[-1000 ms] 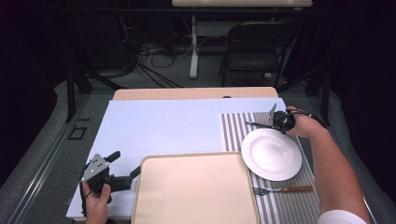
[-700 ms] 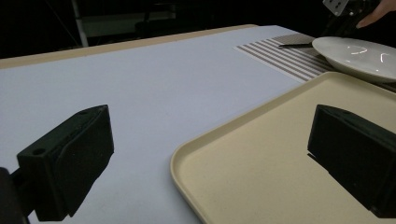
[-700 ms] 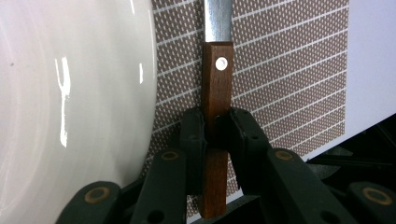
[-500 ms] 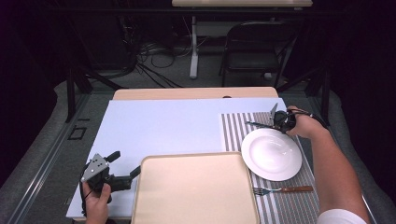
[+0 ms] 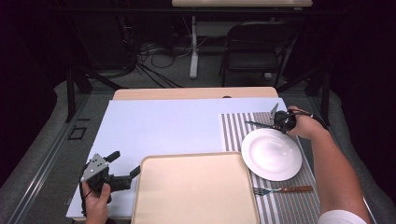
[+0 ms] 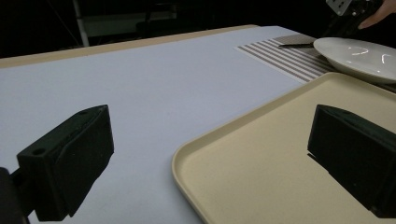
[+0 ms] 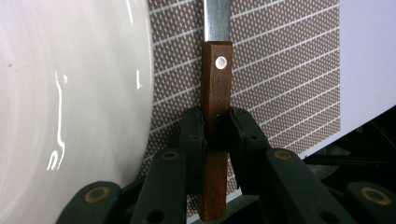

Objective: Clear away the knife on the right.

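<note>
Right gripper (image 7: 215, 135), jaws clamped on a knife's (image 7: 217, 79) wooden handle just beyond the white plate (image 5: 271, 154); left gripper (image 6: 210, 158) gapes empty by the tray (image 5: 196, 191). A careless lift could knock the plate

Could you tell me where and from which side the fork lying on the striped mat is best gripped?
Probably by the fork's wooden handle, coming straight down from above. It lies flat on the mat with its handle pointing away from the tray; the handle is thick, straight and clear of the plate.
</note>
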Motion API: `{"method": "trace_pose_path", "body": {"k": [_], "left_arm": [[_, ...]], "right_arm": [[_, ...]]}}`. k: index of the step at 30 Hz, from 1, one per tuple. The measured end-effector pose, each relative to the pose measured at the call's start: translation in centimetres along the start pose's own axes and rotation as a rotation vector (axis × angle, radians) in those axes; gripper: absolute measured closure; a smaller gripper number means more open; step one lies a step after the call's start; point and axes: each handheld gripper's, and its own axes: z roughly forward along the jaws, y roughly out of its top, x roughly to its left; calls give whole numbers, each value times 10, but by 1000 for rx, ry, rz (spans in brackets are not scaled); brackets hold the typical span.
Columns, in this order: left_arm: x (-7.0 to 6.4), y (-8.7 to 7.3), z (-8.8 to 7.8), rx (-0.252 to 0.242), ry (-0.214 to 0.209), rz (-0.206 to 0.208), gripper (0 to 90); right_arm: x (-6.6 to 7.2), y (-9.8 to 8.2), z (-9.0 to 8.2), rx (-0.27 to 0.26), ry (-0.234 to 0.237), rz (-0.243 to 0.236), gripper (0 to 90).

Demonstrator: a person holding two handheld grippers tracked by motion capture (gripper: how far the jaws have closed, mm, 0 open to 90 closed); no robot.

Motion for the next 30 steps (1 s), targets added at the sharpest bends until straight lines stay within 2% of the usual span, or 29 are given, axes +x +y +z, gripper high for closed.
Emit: {"method": "trace_pose_path", "body": {"k": [3,5,7,10,11,12,13,14,15,16,17,18,19,20,21,22,23,24,25,27,30], "left_arm": [[0,0,0,-1,0,0,4],[0,0,0,0,0,0,4],[0,0,0,-2,0,-1,4],[0,0,0,-3,0,-1,4],[0,0,0,-2,0,0,4],[0,0,-1,-2,0,-1,4],[0,0,-1,-2,-1,-1,4],[0,0,-1,-2,-1,-1,4],[0,0,-1,-3,-1,-1,4],[0,0,-1,-2,-1,-1,4],[0,0,-1,-3,-2,-2,4],[0,0,0,-4,-2,-3,4],[0,1,0,-3,-2,-3,4],[0,0,0,-5,-2,-2,4],[0,1,0,-5,-4,0,4],[0,1,0,-6,-4,0,4],[0,1,0,-6,-5,0,4],[0,1,0,-6,-5,1,4],[0,1,0,-6,-5,2,4],[0,1,-1,-6,-5,-1,4],[0,1,-1,-7,-6,-2,4]], "right_arm": [[-1,-1,-2,-14,-3,17,767],[-1,0,-5,-8,-26,13,767],[-1,-1,-7,-15,-13,18,767],[-1,-1,-12,-18,-31,20,767],[-1,-2,-12,-37,-31,21,767],[1,-3,-11,-69,-38,43,767],[0,-2,-17,-18,-51,24,767],[0,-3,-16,-56,-40,33,767],[0,-3,-18,-38,-40,27,767],[1,-3,-22,-22,-60,29,767],[0,-3,-23,-24,-40,25,767],[0,-4,-25,-9,-40,30,767],[1,-6,-24,-49,-53,37,767],[2,-6,-28,-20,-53,37,766],[2,-7,-30,-15,-50,41,767],[4,-8,-32,-16,-70,51,767],[4,-8,-34,-26,-53,51,767],[6,-9,-36,-32,-58,65,767],[7,-9,-40,-6,-69,62,766],[9,-10,-44,-4,-49,88,767],[13,-11,-53,-3,-62,111,767]]}}
